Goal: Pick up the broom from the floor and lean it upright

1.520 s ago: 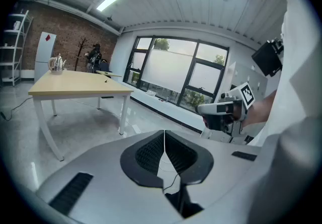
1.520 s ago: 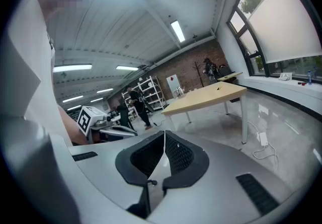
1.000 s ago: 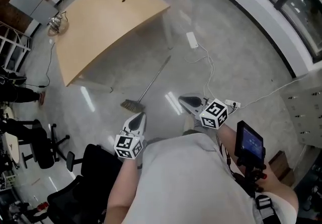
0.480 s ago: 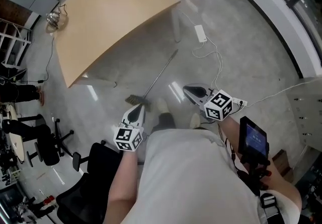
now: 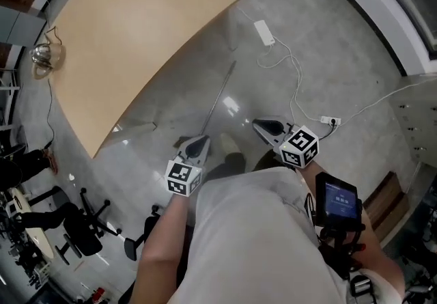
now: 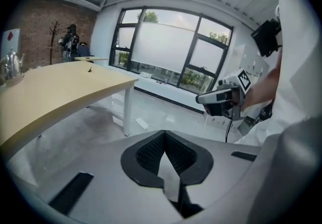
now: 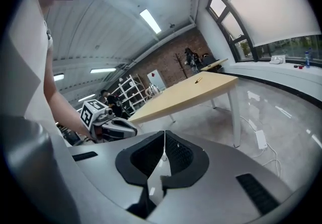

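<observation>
1. The broom point(image 5: 220, 94) lies flat on the floor point(image 5: 328, 57), beside the edge of the wooden table point(image 5: 136, 57) and not touching it, as far as the head view shows.
2. Its long axis runs away from the person. The brush end is nearest, just beside the left tongs point(image 5: 203, 139) and partly hidden by them. The handle tip points up and to the right in the head view, toward the table's far corner.
3. The left tongs point(image 6: 164, 133) are pressed together with nothing between them. The right tongs point(image 7: 164, 136) are closed and empty too, and sit near the handle's right side point(image 5: 259, 123).
4. The step in hand looks like the reach, so both tongs would need to spread wide before they go down to the handle (closed tips would only push it along the floor).
5. A sound grip probably crosses the handle at right angles to its length. One pair would sit low near the brush and the other further up the shaft, so the stick cannot swing.
6. Raising the handle end while the bristles stay on the floor should stand it up with little effort. The table edge seems the nearest support for leaning.
7. The white cable point(image 5: 295, 94) trails on the floor to the right, well apart from the handle but worth keeping clear of.
</observation>
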